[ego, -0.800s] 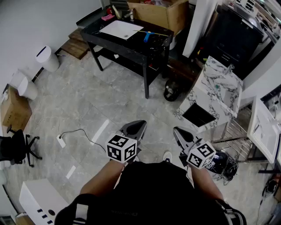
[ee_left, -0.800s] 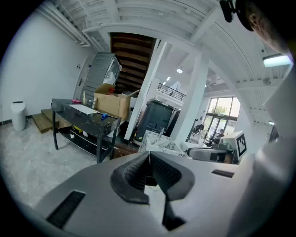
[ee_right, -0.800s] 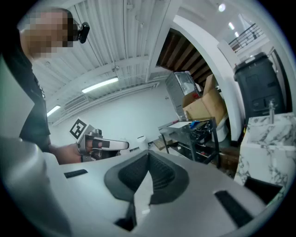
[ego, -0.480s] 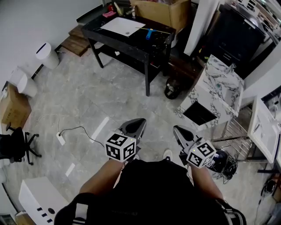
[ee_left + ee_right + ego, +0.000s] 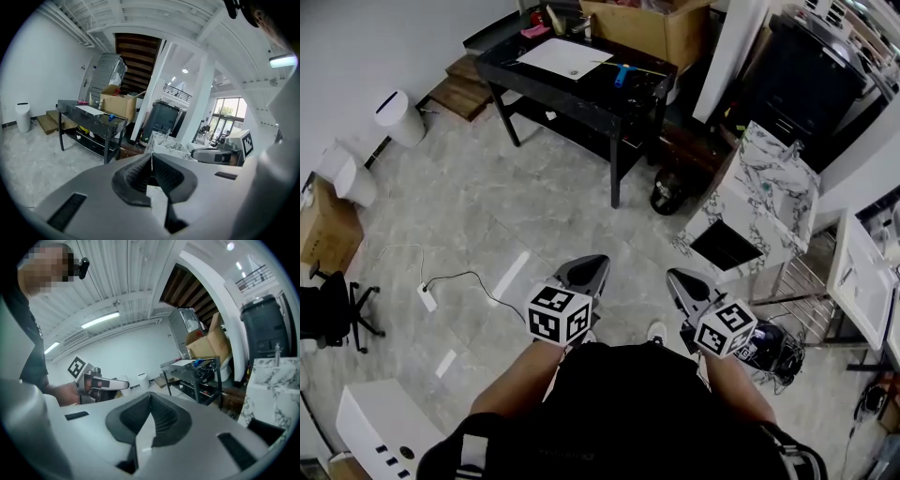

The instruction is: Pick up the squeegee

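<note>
The squeegee [image 5: 622, 72], a small blue-handled tool, lies on the black table [image 5: 534, 75] far across the floor in the head view. It also shows as a blue speck on that table in the left gripper view [image 5: 111, 117] and the right gripper view [image 5: 199, 363]. My left gripper [image 5: 592, 267] and right gripper [image 5: 680, 279] are held close to my body, far from the table. Both are shut with nothing between the jaws, as the left gripper [image 5: 151, 157] and right gripper [image 5: 150, 397] views show.
A white sheet [image 5: 562, 58] and a cardboard box [image 5: 642, 28] are on the table. A marble-patterned cabinet [image 5: 759, 202] stands at the right, white bins [image 5: 394, 117] at the left wall, an office chair [image 5: 333, 314] at far left. A cable [image 5: 450, 281] crosses the grey floor.
</note>
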Demonstrator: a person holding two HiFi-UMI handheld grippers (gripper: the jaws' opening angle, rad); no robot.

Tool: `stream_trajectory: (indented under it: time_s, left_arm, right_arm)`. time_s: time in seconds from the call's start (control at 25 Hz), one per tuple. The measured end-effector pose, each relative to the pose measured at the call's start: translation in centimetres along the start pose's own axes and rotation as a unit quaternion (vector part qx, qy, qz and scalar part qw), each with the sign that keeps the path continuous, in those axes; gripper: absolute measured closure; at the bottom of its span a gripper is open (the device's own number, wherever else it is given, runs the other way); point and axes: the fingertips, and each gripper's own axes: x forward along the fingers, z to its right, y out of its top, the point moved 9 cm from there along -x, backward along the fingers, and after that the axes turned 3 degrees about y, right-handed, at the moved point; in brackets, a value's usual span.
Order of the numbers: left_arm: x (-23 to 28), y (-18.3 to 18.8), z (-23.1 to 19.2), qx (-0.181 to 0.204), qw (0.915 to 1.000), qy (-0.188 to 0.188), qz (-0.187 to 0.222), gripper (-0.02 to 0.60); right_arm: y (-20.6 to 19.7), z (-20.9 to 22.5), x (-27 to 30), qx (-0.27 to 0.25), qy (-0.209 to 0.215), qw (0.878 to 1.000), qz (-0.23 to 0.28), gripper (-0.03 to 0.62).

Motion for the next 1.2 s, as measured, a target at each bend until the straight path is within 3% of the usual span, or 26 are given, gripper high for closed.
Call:
stream_trajectory:
  time_s: [0.32,0.52,0.8,1.2]
  left_arm:
    - [-0.9,0.5,-1.4,-0.002,0.9998,-0.011,0.016,0.563]
    - [-1.9,0.5,-3.5,-0.023,0.9995,-0.015,0.012,0.563]
    - [-3.8,0.8,-6.3,0.0,0.9999,-0.008,0.015,0.564]
    - [-7.0,-0.5,-10.2,-0.003,0.9999,0.001,0.01,0.563]
  right_arm:
    - [-0.1,-1.0,1.6,-0.004,-0.004,1.0,-0.007,0.586]
    - [0.1,-2.3,3.3,-0.009,-0.004,1.0,-0.006,0.586]
    - [-0.3,-4.5,6.0,-0.009,-0.005,1.0,-0.005,0.585]
    - [-1.2,-7.3,8.8,-0.01,-0.019,1.0,-0.003,0.585]
